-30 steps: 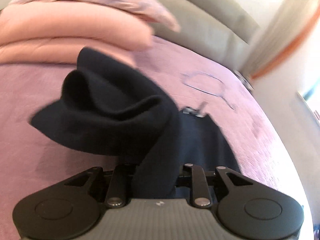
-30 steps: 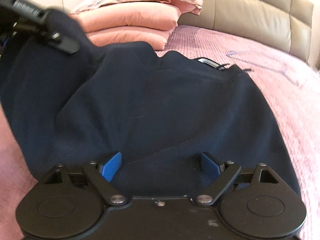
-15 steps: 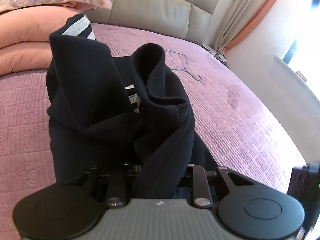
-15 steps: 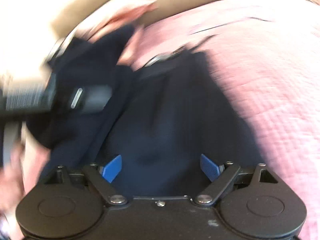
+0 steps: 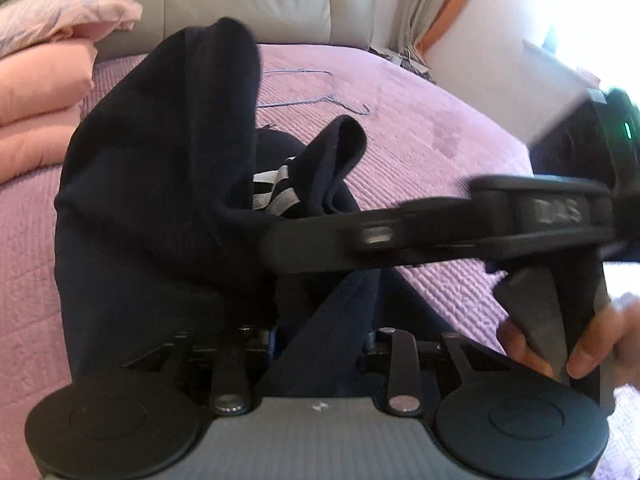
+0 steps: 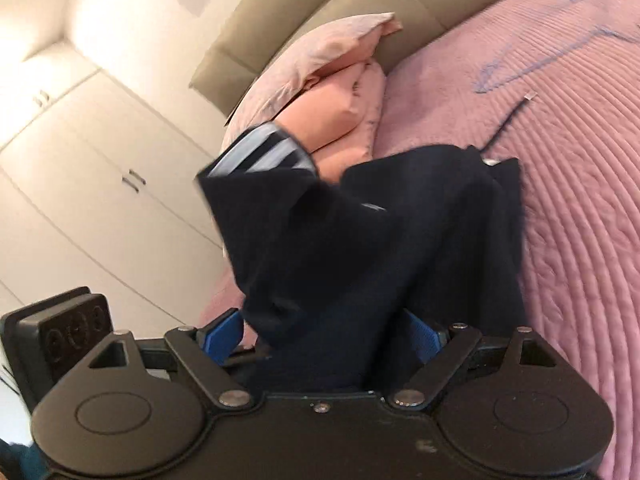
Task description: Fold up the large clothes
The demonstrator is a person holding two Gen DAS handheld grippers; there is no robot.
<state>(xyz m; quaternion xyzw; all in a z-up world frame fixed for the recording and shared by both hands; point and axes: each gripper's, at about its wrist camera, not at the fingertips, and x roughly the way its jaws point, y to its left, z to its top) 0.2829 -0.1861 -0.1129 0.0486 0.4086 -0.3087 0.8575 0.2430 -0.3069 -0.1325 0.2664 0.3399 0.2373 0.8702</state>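
A dark navy garment (image 5: 160, 184) with white-striped cuffs (image 5: 276, 192) lies bunched on the pink bedspread (image 5: 420, 128). My left gripper (image 5: 320, 340) is shut on a fold of it, which rises from between the fingers. My right gripper (image 6: 324, 336) is open, its blue pads (image 6: 222, 336) wide apart, with the garment (image 6: 360, 248) draped between them and a striped cuff (image 6: 260, 156) lifted. In the left wrist view the right gripper (image 5: 400, 236) reaches across from the right into the cloth, held by a hand (image 5: 592, 344).
Stacked pink pillows (image 5: 40, 80) lie by the beige padded headboard (image 5: 240, 8). A wire hanger (image 5: 320, 96) lies on the bedspread behind the garment. White wardrobe doors (image 6: 100, 160) stand beside the bed. The bed's right edge (image 5: 500, 128) is near a curtain.
The right gripper has swung across into the left wrist view and into the garment. The cloth has been lifted and bunched higher, with a striped cuff now raised.
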